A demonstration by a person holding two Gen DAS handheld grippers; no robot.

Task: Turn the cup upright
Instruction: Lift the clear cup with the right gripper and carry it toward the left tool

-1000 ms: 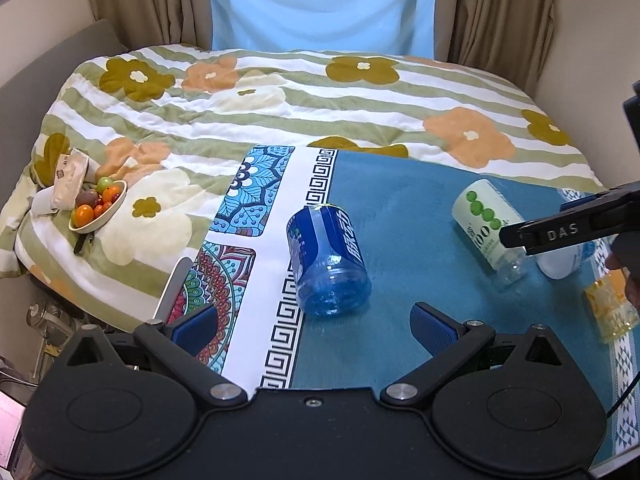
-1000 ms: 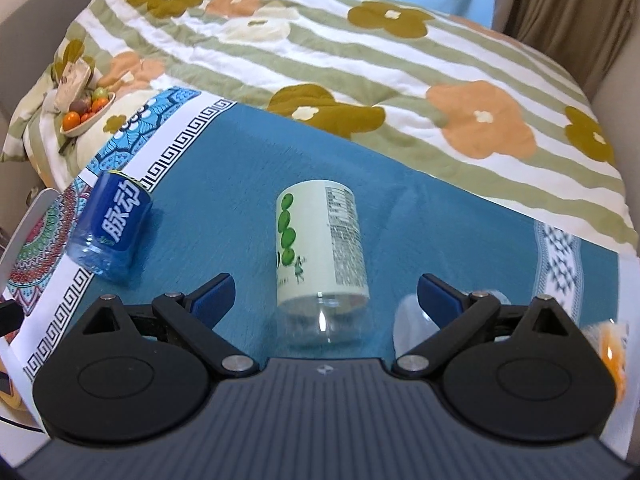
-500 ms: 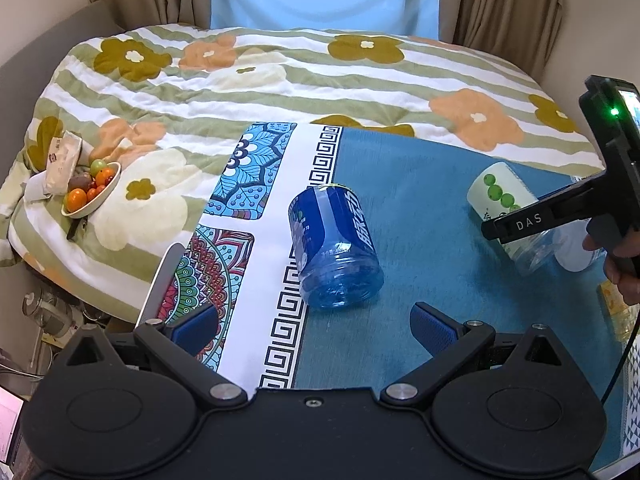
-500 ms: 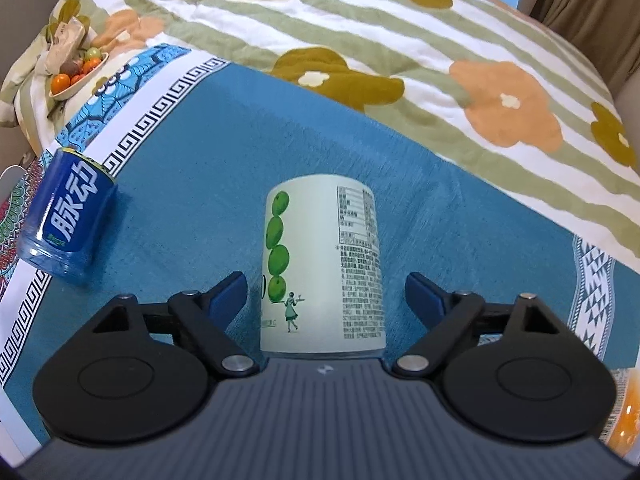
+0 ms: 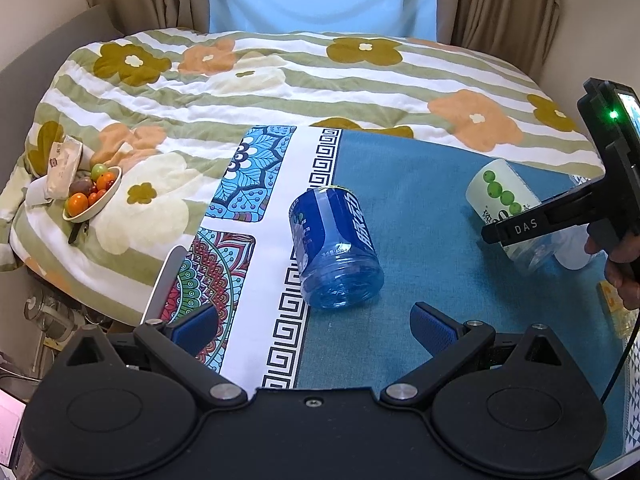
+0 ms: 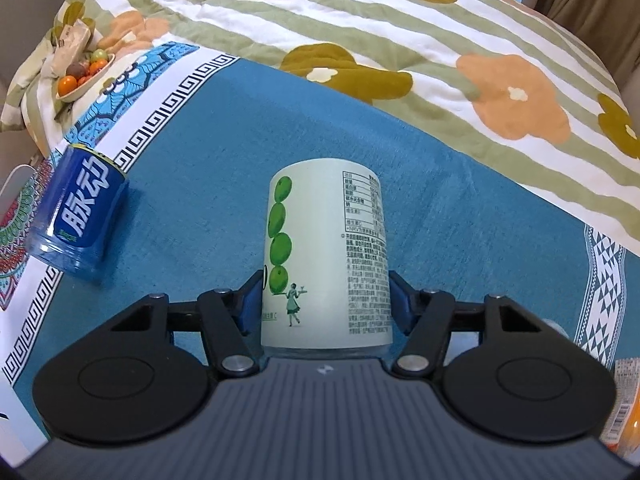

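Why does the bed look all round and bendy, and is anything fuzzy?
Left wrist view: the fisheye lens curves the flowered quilt and darkens the corners; the blue cup looks sharp with small shiny glints. Right wrist view: the same bending; the green-dot cup is clear, but its tiny print is too small to read.

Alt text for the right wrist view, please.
The right gripper is closed on a white green-dotted cup lying on its side on a blue cloth. A blue cup lies on its side to the left; a floral quilt lies beyond.
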